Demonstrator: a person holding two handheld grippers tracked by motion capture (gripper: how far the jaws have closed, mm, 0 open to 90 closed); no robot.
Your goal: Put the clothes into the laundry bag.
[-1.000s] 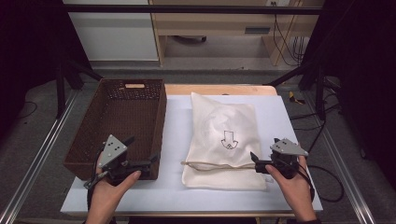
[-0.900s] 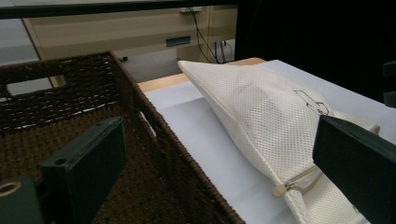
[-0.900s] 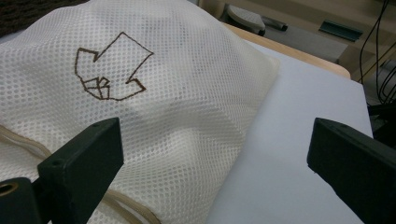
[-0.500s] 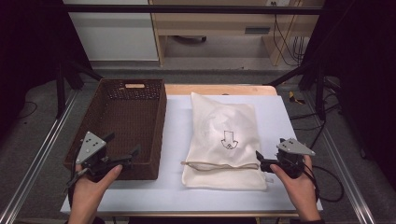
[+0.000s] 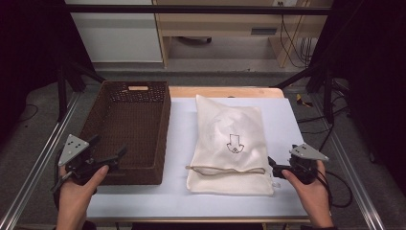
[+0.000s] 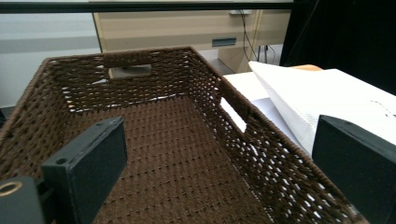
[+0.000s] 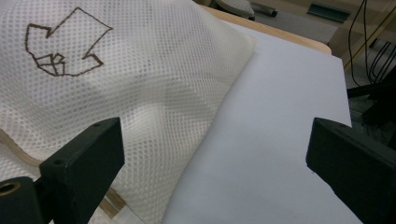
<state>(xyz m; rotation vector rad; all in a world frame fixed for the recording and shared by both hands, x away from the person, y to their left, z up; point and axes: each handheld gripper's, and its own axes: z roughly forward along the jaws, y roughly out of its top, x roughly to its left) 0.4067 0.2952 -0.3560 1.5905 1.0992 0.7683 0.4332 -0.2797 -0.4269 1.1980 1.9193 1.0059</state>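
A white table top point(image 5: 177, 143) is seen in a dim room with a pale wooden cabinet point(image 5: 225, 28) behind it. A dark brown woven basket point(image 5: 129, 132) is set on the left side of the table. A cream mesh bag with a brown arrow mark point(image 5: 232, 143) is laid flat beside it, with a brown cord point(image 5: 225, 169) across its near end. The left gripper point(image 5: 103, 160) is held wide open at the basket's near rim. The right gripper point(image 5: 274, 167) is held wide open just beside the bag's right edge, and nothing is gripped.

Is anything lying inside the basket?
No: the left gripper view shows the basket with a bare woven floor, and the bag lies beside it on the table.
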